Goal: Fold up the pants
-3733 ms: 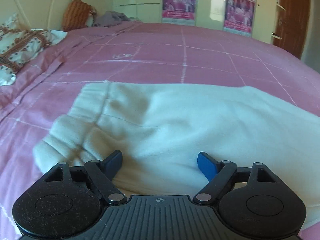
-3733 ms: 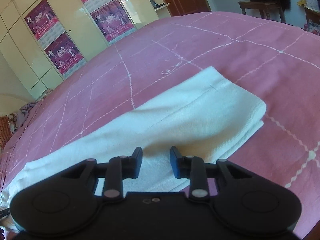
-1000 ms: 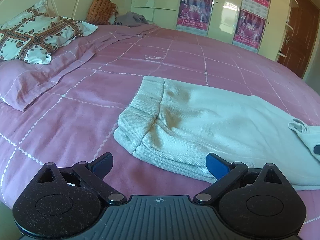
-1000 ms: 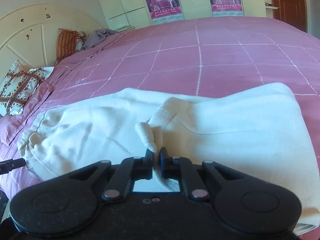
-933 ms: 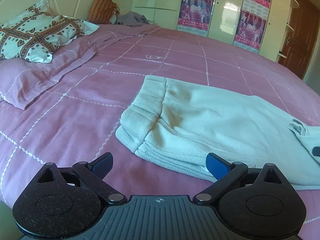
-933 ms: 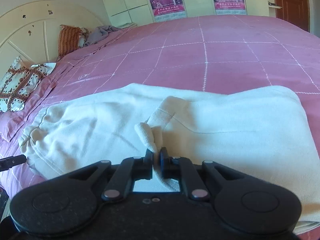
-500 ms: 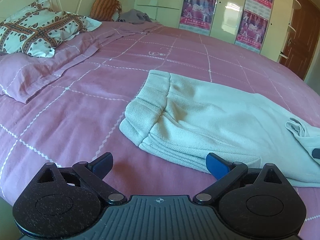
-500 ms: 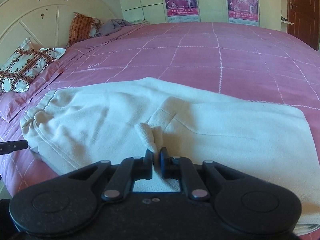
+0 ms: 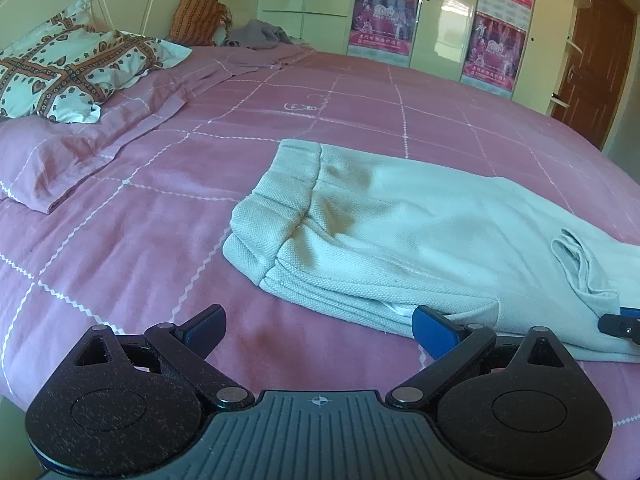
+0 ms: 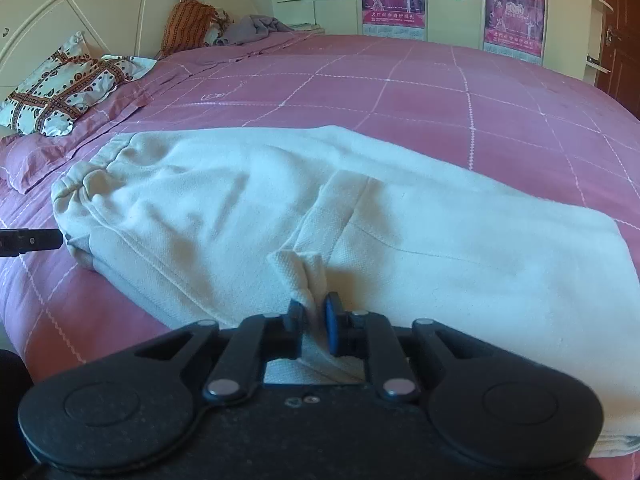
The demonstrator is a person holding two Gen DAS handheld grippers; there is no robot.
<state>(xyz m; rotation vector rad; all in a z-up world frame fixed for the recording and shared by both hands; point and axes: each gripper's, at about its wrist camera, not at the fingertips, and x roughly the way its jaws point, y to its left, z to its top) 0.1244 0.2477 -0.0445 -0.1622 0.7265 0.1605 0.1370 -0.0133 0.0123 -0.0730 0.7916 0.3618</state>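
Cream-white pants (image 9: 400, 232) lie folded lengthwise on the pink bedspread (image 9: 140, 220), waistband at the left end. My left gripper (image 9: 316, 328) is open and empty, just short of the waistband's near corner. My right gripper (image 10: 314, 314) is shut on a pinched fold of the pants (image 10: 240, 200) at their near edge, the cloth bunched up between the fingers. The right gripper's tip shows at the right edge of the left wrist view (image 9: 620, 322). The left gripper's fingertip shows at the left edge of the right wrist view (image 10: 32, 240).
A patterned pillow (image 9: 72, 72) lies at the head of the bed on the left, with an orange cushion (image 9: 196, 20) and a grey garment (image 9: 256, 36) behind it. Wardrobe doors with posters (image 9: 384, 12) stand beyond the bed. A brown door (image 9: 592, 52) is at the right.
My right gripper, which was open earlier, has closed on a fold of the pants and carried it leftwards. My left gripper has drawn back off the waistband and stays open.
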